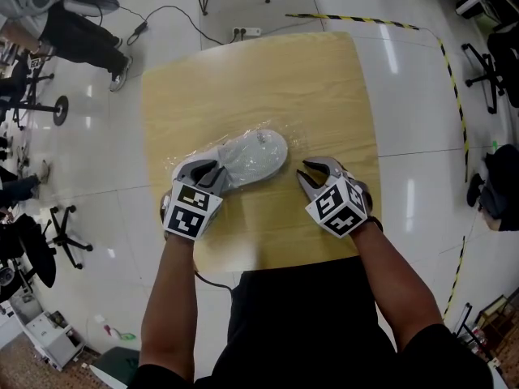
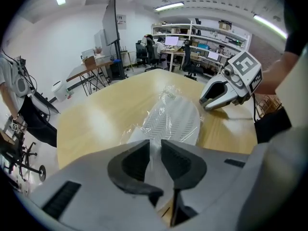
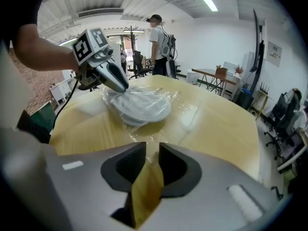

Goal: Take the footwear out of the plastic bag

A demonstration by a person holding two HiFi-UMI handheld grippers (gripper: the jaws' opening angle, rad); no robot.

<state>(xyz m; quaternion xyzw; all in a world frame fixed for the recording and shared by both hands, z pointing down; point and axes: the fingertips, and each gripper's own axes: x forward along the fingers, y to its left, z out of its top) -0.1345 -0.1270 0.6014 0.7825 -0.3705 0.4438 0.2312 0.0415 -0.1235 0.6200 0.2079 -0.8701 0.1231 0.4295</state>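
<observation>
White shoe point(image 1: 258, 154) lies sealed inside clear plastic bag point(image 1: 296, 138) at mid-table point(image 1: 243, 79). Left gripper point(image 1: 212, 171): jaws slightly apart, the bag's end between them, not clamped. Right gripper point(image 1: 305, 172): just beside the bag, jaws slightly apart, empty.

The footwear point(image 1: 259, 154) lies inside the plastic bag point(image 1: 212, 154) on the table point(image 1: 259, 79), left of the middle and nearer the near edge than the far one. The left gripper point(image 1: 217, 171) is at the bag's near-left end. The right gripper point(image 1: 305, 170) is just right of the bag, towards the near right corner.
</observation>
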